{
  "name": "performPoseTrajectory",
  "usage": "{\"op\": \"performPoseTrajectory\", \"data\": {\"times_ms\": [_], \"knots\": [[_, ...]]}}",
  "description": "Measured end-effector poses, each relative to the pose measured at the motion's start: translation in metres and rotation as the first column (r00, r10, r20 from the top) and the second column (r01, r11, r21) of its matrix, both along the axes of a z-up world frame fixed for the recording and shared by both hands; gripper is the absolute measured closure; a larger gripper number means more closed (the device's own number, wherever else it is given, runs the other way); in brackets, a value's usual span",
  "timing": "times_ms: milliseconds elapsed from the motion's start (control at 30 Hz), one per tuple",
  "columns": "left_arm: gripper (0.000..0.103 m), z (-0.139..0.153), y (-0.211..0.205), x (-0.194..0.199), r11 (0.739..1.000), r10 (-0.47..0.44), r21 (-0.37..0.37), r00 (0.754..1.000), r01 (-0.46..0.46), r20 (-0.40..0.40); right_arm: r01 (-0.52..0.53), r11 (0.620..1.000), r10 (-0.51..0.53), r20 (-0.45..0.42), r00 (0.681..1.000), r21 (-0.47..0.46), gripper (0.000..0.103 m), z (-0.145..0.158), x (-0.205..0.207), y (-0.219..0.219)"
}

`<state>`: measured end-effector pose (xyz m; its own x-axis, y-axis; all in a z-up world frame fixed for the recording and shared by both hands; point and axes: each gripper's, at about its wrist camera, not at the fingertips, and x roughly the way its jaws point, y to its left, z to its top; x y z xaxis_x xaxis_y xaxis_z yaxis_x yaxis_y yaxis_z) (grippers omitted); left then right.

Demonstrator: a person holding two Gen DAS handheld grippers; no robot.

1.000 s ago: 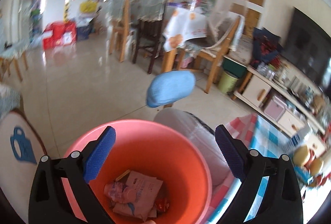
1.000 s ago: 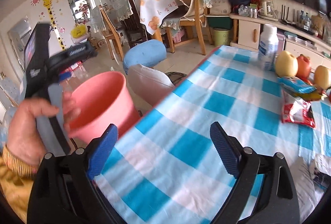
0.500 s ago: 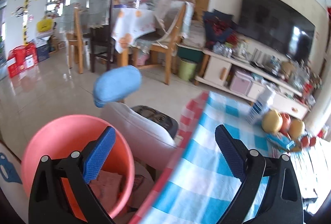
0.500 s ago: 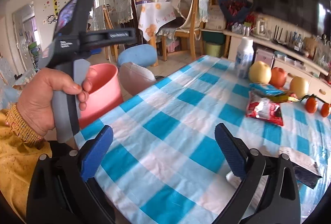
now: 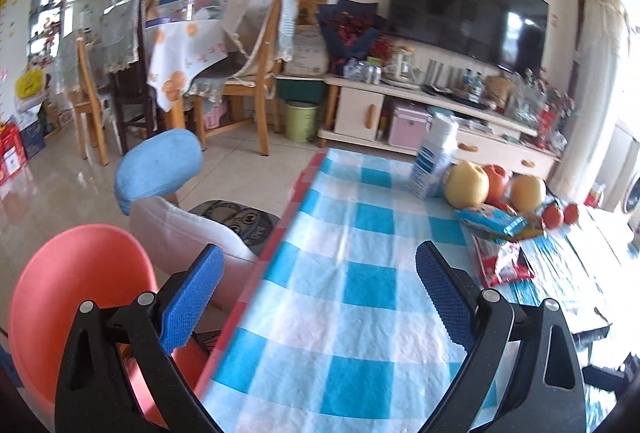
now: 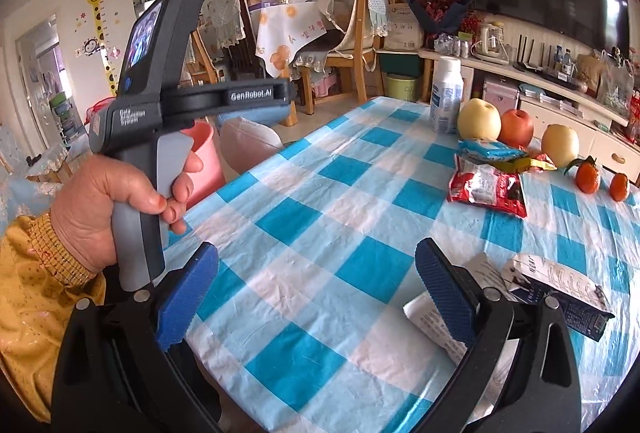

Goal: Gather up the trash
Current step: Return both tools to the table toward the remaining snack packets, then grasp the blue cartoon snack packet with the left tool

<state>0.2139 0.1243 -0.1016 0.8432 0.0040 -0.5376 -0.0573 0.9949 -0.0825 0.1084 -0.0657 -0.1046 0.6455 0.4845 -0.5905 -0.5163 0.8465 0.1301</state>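
Note:
A pink bucket (image 5: 76, 273) stands on the floor left of the table and shows in the right wrist view (image 6: 204, 161) behind the left hand. On the blue checked tablecloth (image 6: 340, 201) lie a red snack wrapper (image 6: 486, 187), a blue wrapper (image 6: 490, 149) and white paper and packets (image 6: 556, 279) near the right gripper. The red wrapper (image 5: 502, 261) and blue wrapper (image 5: 490, 221) also show in the left wrist view. My left gripper (image 5: 318, 295) is open and empty over the table's left edge. My right gripper (image 6: 316, 291) is open and empty above the cloth.
A white bottle (image 6: 446, 95), apples and pears (image 6: 498, 121) and small oranges (image 6: 588, 177) stand at the table's far side. A stool with a white cushion (image 5: 180, 229) and a blue-backed chair (image 5: 158, 165) sit beside the bucket. A TV cabinet (image 5: 440, 113) lines the far wall.
My left gripper has swung right from above the pink bucket to over the table edge. My right gripper has turned right, bringing the wrappers and papers into view. Both stay open.

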Motion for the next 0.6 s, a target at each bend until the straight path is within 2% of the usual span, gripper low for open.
{"op": "performPoseTrajectory", "data": {"times_ms": [167,367,500,600], "knots": [[0.007,-0.003,-0.014,-0.002,0.999,-0.048,0.009,0.999,0.048,-0.014,0.031,0.999,-0.031,0.013,0.999,0.017,0.004,0.005,0.001,-0.015],[0.007,-0.009,-0.031,-0.003,0.996,-0.085,0.029,0.996,0.086,-0.03,0.063,0.998,-0.062,0.044,0.997,-0.011,0.004,0.008,0.0,-0.027],[0.007,-0.014,-0.043,-0.003,0.992,-0.109,0.053,0.993,0.112,-0.046,0.083,0.997,-0.082,0.043,0.996,-0.01,0.004,0.01,0.003,-0.037],[0.007,-0.016,-0.051,-0.004,0.989,-0.139,0.045,0.989,0.141,-0.055,0.104,0.995,-0.104,0.027,0.994,0.0,0.004,0.01,0.008,-0.047]]}}
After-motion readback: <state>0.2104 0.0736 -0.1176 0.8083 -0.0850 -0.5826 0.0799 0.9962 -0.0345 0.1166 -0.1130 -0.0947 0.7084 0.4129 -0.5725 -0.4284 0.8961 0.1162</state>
